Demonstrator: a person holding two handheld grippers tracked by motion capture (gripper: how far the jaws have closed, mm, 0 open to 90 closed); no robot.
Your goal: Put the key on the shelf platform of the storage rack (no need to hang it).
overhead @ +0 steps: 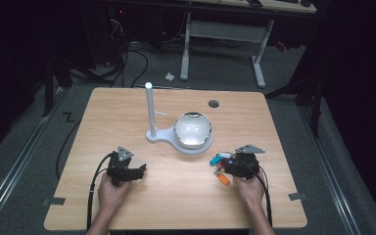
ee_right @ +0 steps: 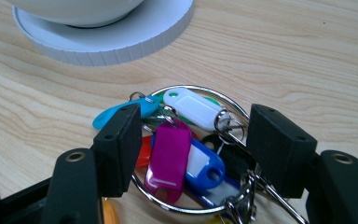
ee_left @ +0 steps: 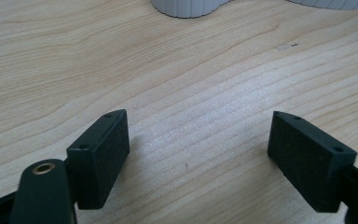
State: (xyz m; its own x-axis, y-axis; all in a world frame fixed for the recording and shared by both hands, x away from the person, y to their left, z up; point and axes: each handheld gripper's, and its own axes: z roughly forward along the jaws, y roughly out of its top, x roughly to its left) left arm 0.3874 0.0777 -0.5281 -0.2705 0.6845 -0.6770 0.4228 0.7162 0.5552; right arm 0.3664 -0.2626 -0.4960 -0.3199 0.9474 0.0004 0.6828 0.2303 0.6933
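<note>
The right gripper [ee_right: 193, 149] stands released, its jaws on both sides of the bunch of key tags [ee_right: 182, 154] lying on the tabletop [ee_right: 307, 56]. I think the bunch is light, loose and jingling; the metal ring [ee_right: 200, 91] is slippery, so take it there firmly. The left gripper [ee_left: 198, 154] is released too, over bare wood. Farther stands the white stand [overhead: 176, 137] with a bowl [overhead: 192, 129].

A stand [overhead: 176, 137] sat near the middle of the desk [overhead: 127, 107], its post [overhead: 150, 110] rising at the left and a bowl [overhead: 192, 129] resting on its round base at the right. A bunch of key tags [overhead: 220, 169] lay on the desk in front of the bowl, toward the right, between the right tongs [ee_right: 193, 149]. The left tongs [overhead: 139, 171] lay well apart, front left.
</note>
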